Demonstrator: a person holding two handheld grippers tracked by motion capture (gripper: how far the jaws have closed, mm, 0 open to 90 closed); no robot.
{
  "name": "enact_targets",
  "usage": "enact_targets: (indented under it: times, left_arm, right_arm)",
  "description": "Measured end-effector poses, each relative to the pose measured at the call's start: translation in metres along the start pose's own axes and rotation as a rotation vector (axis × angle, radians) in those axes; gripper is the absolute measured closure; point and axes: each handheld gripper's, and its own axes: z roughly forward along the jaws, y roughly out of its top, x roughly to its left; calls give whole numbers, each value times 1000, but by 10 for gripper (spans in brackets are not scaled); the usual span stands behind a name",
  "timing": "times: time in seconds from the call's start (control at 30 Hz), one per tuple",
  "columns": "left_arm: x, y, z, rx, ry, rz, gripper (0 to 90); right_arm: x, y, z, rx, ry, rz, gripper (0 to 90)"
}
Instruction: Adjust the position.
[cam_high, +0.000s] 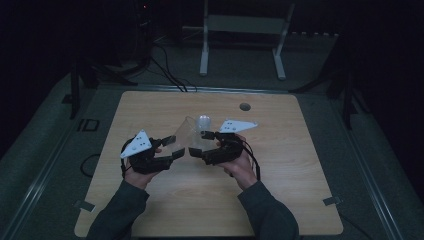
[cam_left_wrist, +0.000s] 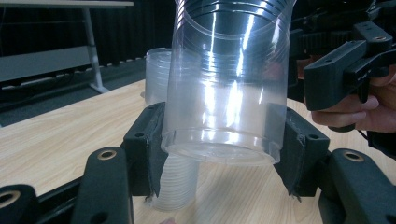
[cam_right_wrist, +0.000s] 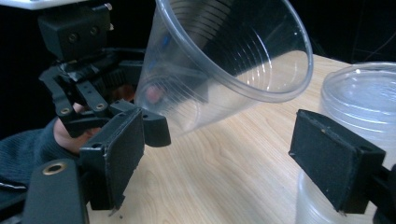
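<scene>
Clear plastic cup: held in the air above the counter, tilted, its base clamped between the two black jaws of the left tongs. In the left gripper view the pads press on both sides of the cup just above its bottom edge. Its open mouth points toward the right tongs.

Stack of clear plastic cups: stands upright on the counter just behind the held cup, near the middle of the top; seen in the high view as a pale round rim.

Left tongs: clenched on the cup, held in the person's left hand.

Right tongs: jaws spread wide, nothing between them; the cup's rim lies above and ahead of the gap, the stack beside the right-side jaw in the right gripper view. Held in the right hand.

Counter: light wood, round hole near the far edge.
</scene>
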Motion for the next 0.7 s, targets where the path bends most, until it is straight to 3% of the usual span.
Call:
enact_targets:
  times: [0.27,0.7]
  left_arm:
    - [-1,1,0,-10,-6,2,412]
    - [-4,1,1,-16,-22,10,412]
  right_arm:
    - [-2,2,3,-41,57,62,145]
    - [-3,4,9,-91,100,120,137]
